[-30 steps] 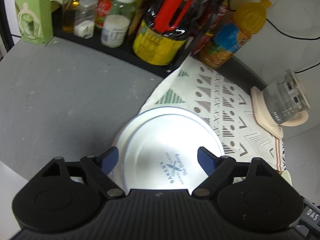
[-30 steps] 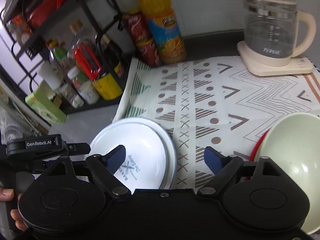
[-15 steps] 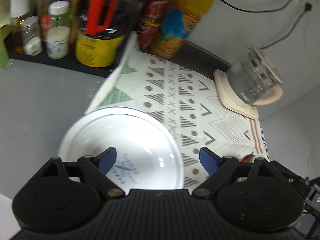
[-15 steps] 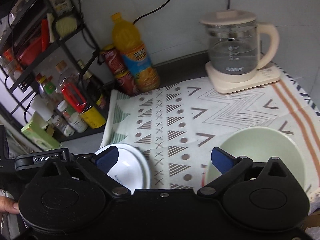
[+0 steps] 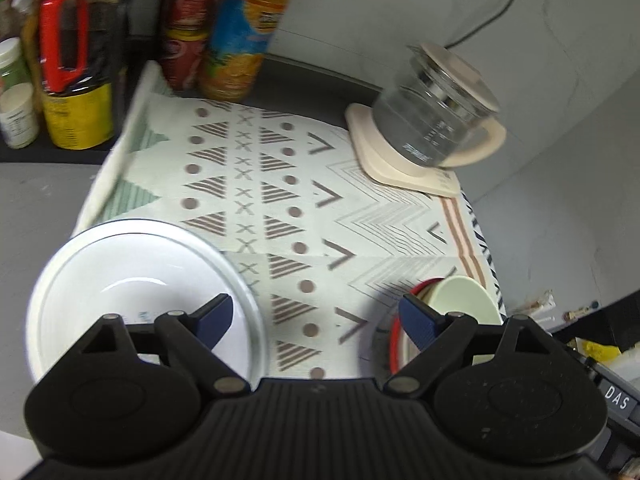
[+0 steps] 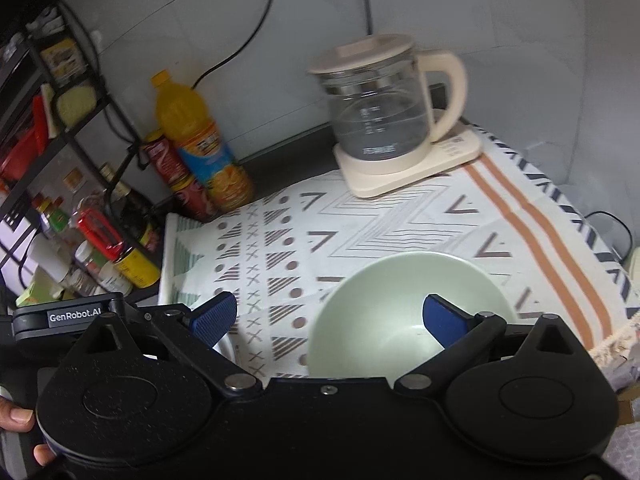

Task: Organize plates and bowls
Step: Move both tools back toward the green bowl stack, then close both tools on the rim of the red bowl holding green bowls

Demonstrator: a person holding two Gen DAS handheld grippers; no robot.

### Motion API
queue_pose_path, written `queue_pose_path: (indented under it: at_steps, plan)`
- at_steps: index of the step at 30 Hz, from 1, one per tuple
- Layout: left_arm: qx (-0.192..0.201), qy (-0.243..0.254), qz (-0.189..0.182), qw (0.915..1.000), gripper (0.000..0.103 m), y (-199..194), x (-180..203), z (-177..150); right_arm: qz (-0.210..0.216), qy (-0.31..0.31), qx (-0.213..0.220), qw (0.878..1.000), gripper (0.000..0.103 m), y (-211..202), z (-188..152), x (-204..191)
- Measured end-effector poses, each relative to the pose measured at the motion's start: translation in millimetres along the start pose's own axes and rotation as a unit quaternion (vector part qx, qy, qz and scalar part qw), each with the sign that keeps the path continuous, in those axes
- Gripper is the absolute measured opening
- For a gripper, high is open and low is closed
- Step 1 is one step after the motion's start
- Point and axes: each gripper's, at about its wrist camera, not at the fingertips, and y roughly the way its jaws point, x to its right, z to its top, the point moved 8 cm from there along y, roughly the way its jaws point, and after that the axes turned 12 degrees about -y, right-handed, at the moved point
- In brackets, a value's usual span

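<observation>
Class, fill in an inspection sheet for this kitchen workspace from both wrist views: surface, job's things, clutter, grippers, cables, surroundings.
Surface: patterned cloth over a grey counter.
Job's things: white plate stack at the cloth's left edge; green bowl on a red-rimmed dish.
Clutter: glass kettle on its base, orange juice bottle, red cans.
Grippers: left gripper open, empty; right gripper open, empty.
Cables: black cord on the wall.
Surroundings: condiment rack at left.

Glossy white plates, woven cloth mat
</observation>
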Motion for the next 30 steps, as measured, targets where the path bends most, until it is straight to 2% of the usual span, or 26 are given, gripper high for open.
queue_pose_path:
  at_steps: [11,16,22,30]
  plan:
    - [-0.040,0.032,-0.010,0.9986,0.088,33.3,41.1,-14.8,-0.043,0.046,-0.010,0.998,0.100,-6.3,-19.0,54.8]
    - [-0.066,0.031,0.000,0.9973,0.088,55.3,44.4,-27.6,-0.057,0.065,-0.026,0.996,0.100,-2.8,-33.9,76.6]
    - [-0.087,0.034,0.007,0.9956,0.088,75.5,46.4,-40.7,-0.057,0.079,-0.050,0.994,0.099,9.5,-53.4,89.3]
    - [-0.100,0.036,0.028,0.9939,0.085,94.5,47.0,-52.2,-0.045,0.091,-0.077,0.992,0.089,27.3,-66.1,95.3]
